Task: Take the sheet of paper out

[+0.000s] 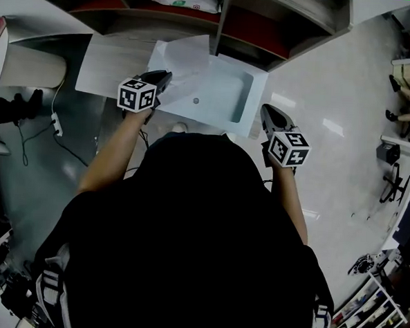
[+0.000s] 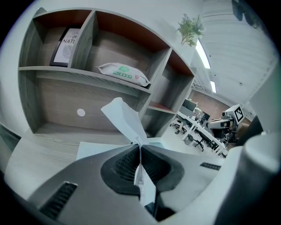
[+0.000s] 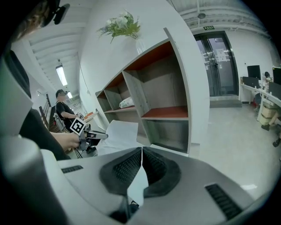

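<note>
While the right gripper (image 3: 142,149) pinches the pale-blue plastic folder (image 1: 219,95), the left gripper (image 2: 140,146), jaws tight on the thin white sheet of paper (image 2: 123,118) above it, holds what looks light, floppy, best gripped by an edge.

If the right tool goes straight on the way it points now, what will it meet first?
Probably the shelf unit, about at its lower open compartment. Nothing else shows in between, though depth is hard to judge. The right tool is shut on the pale sleeve, which would travel along with it.
</note>
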The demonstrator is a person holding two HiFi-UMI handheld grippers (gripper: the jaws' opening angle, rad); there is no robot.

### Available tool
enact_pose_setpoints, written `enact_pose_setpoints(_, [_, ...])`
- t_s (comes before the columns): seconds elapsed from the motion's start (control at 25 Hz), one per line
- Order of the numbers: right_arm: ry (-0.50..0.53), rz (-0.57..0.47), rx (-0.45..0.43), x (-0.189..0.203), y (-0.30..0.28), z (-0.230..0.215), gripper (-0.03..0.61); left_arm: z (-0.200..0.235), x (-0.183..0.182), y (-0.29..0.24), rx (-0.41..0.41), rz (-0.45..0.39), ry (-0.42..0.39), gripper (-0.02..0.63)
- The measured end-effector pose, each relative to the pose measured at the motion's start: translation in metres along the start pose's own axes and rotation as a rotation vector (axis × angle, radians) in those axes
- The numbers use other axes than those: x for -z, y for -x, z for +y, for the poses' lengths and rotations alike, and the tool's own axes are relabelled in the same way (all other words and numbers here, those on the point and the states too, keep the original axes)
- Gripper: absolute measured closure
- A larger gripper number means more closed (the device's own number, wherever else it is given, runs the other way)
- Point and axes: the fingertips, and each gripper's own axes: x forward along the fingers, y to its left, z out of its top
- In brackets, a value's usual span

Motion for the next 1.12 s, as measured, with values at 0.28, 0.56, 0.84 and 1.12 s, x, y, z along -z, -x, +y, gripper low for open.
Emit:
enact_pose_setpoints(0.28, [0.021,-0.054,-0.004,-0.014,0.001,0.006,0.565,-0.011,-0.017,0.021,0.005,-0.035,-0.044,0.581])
enact_pose_setpoints(0.56, [0.038,-0.082,-0.013,-0.022,0.003,0.013,0.565,-0.022,-0.026,0.035,0.027,-0.054,-0.061,0.581])
enact_pose_setpoints(0.84, [0.055,-0.101,-0.031,-0.026,0.002,0.020,0.565,-0.034,-0.034,0.041,0.056,-0.067,-0.077,0.581])
enact_pose_setpoints(1.12, [0.074,-0.139,-0.009,-0.035,0.005,0.020,0.565,-0.040,-0.042,0.042,0.074,-0.083,-0.092,0.581])
